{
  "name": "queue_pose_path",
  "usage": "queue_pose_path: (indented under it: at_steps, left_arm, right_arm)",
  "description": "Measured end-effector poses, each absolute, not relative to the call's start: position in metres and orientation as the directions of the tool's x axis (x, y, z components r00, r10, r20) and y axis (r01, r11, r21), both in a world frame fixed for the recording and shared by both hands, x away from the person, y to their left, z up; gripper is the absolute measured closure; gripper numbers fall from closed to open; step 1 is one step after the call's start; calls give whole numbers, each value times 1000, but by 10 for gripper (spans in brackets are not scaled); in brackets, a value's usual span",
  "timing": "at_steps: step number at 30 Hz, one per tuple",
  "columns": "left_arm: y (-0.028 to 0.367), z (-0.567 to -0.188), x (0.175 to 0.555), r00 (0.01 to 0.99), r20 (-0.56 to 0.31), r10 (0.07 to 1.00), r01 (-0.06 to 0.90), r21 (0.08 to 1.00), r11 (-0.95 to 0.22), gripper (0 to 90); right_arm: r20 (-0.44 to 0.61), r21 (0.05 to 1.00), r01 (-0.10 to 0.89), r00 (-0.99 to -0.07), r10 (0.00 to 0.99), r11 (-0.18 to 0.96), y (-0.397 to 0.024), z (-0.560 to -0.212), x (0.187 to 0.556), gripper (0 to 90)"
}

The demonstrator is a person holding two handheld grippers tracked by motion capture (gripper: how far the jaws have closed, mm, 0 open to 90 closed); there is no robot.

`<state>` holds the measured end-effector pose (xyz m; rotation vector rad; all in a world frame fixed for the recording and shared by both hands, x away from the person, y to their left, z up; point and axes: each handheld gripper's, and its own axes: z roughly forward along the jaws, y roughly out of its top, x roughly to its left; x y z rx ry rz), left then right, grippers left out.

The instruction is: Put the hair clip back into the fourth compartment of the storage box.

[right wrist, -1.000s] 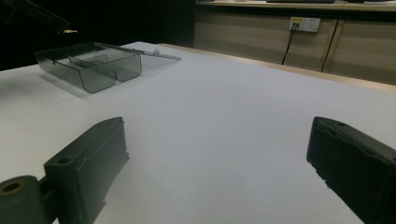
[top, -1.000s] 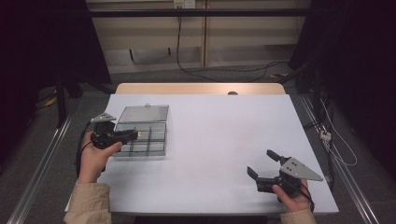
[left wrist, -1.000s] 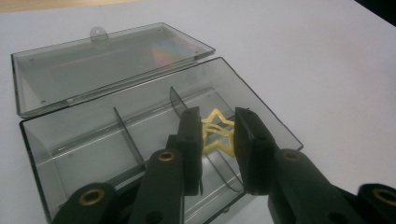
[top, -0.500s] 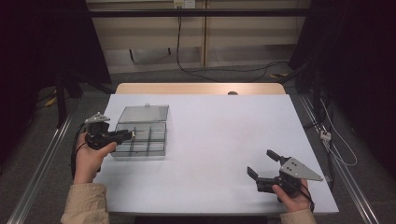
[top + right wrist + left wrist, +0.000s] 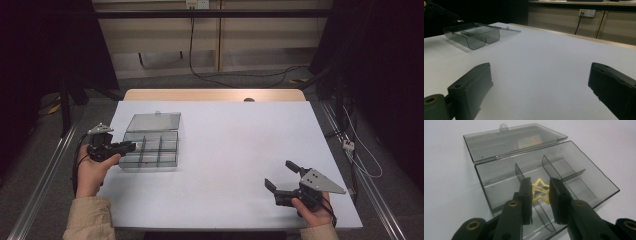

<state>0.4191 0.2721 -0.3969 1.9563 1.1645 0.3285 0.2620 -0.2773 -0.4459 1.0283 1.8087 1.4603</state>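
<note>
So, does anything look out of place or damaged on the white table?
Nothing stands out. The smoky clear plastic compartment box sits flat with its lid open, and the left gripper holds a yellow star-shaped piece above it. No spill or breakage shows.

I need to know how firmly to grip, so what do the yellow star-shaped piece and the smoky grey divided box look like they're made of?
Yellow star-shaped piece: probably thin moulded plastic, an open outline with a matte look. Smoky grey divided box: likely hard transparent plastic, glossy, since the table shows through its walls and the hinged lid reflects light.
</note>
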Motion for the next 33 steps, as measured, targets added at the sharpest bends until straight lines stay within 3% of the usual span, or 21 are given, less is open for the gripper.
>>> queue_pose_path:
  at_steps: [25, 33]
  left_arm:
    - [278, -418, 416, 498, -132, 857, 647, 715, -266, 724]
    - [278, -416, 414, 489, -154, 858, 645, 726, -238, 581]
  right_arm:
    - [22, 975, 197, -530, 848, 98, -276, -445, 262, 48]
    - [21, 975, 198, -529, 848, 99, -276, -445, 262, 48]
